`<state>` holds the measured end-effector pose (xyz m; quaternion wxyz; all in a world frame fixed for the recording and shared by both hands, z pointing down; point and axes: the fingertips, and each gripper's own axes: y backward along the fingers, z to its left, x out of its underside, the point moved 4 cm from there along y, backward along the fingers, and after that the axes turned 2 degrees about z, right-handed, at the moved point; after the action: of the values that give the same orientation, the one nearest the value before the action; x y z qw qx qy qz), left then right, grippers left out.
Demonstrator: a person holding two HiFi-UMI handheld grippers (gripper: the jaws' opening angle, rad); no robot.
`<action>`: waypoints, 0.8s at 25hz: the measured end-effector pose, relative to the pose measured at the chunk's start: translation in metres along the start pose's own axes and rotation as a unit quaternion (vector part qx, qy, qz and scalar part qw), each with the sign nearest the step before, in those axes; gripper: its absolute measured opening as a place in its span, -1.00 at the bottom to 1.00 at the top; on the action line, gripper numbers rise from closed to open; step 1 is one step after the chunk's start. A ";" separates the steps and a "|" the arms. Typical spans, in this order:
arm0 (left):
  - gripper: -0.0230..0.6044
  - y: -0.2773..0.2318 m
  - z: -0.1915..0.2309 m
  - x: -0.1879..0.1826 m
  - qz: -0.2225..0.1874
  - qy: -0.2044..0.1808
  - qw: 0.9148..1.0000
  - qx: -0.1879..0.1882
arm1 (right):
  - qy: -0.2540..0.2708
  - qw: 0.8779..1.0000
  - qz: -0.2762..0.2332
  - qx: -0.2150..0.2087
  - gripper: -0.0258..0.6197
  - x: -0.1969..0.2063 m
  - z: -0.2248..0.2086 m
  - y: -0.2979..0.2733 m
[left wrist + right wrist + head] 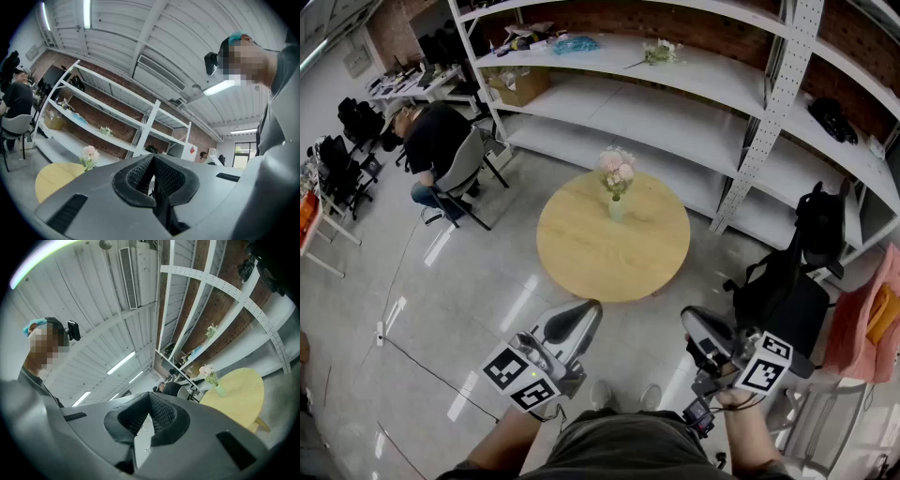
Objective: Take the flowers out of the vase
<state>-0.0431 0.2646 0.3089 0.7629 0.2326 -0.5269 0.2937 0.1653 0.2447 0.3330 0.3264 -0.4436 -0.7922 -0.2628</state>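
Observation:
Pink flowers (617, 169) stand upright in a small pale green vase (617, 208) on a round wooden table (581, 253). My left gripper (583, 314) is held in front of the table's near edge, shut and empty. My right gripper (694, 323) hangs beside it to the right, also shut with nothing in it. Both are well short of the vase. In the left gripper view the flowers (89, 154) show at the left above the table (51, 180); in the right gripper view the flowers (206, 371) and vase (219, 391) sit at the right.
White metal shelving (675, 103) runs behind the table, with a box (517, 86) and another flower bunch (659, 52). A seated person (431, 141) is at the far left. A black backpack on a chair (787, 281) stands to the right of the table.

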 end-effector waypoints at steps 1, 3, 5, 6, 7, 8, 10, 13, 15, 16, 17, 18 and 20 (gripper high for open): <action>-0.90 0.001 0.001 0.000 0.000 0.000 1.000 0.000 | -0.001 1.000 0.001 0.000 -0.87 0.001 0.000 -0.001; -0.90 0.003 0.004 0.000 0.000 0.000 1.000 0.000 | -0.001 1.000 0.002 -0.001 -0.87 0.003 0.000 -0.005; -0.90 0.004 0.007 -0.002 0.001 0.001 1.000 0.000 | -0.001 1.000 0.002 -0.002 -0.87 0.004 0.001 -0.009; -0.90 0.004 0.009 -0.003 0.000 0.001 1.000 0.001 | -0.001 1.000 0.002 -0.002 -0.87 0.004 0.001 -0.011; -0.90 0.004 0.010 -0.004 0.000 0.002 1.000 0.001 | -0.001 1.000 0.002 -0.001 -0.87 0.003 0.002 -0.013; -0.90 0.005 0.012 -0.005 0.001 0.002 1.000 0.002 | 0.000 1.000 0.002 -0.001 -0.87 0.003 0.003 -0.015; -0.90 0.006 0.016 -0.007 0.001 0.002 1.000 0.003 | 0.000 1.000 0.000 -0.002 -0.87 0.003 0.004 -0.020; -0.90 0.009 0.023 -0.008 0.001 0.001 1.000 0.004 | -0.009 1.000 -0.005 -0.003 -0.87 0.006 0.003 -0.028; -0.90 0.013 0.029 -0.009 0.001 -0.001 1.000 0.006 | -0.012 1.000 -0.010 0.002 -0.87 0.007 0.002 -0.036; -0.90 0.015 0.032 -0.010 0.002 -0.003 1.000 0.006 | -0.009 1.000 -0.012 0.004 -0.87 0.007 0.003 -0.041; -0.90 0.019 0.035 -0.012 0.003 -0.005 1.000 0.007 | -0.004 1.000 -0.013 0.005 -0.87 0.008 0.006 -0.045; -0.90 0.023 0.038 -0.013 0.003 -0.008 1.000 0.008 | 0.001 1.000 -0.014 0.006 -0.87 0.010 0.009 -0.050; -0.90 0.030 0.045 -0.016 0.004 -0.009 1.000 0.010 | 0.009 1.000 -0.015 0.010 -0.86 0.014 0.015 -0.059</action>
<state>-0.0983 0.2535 0.3103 0.7543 0.2406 -0.5321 0.2999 0.1037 0.2348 0.3265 0.3336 -0.4265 -0.7983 -0.2636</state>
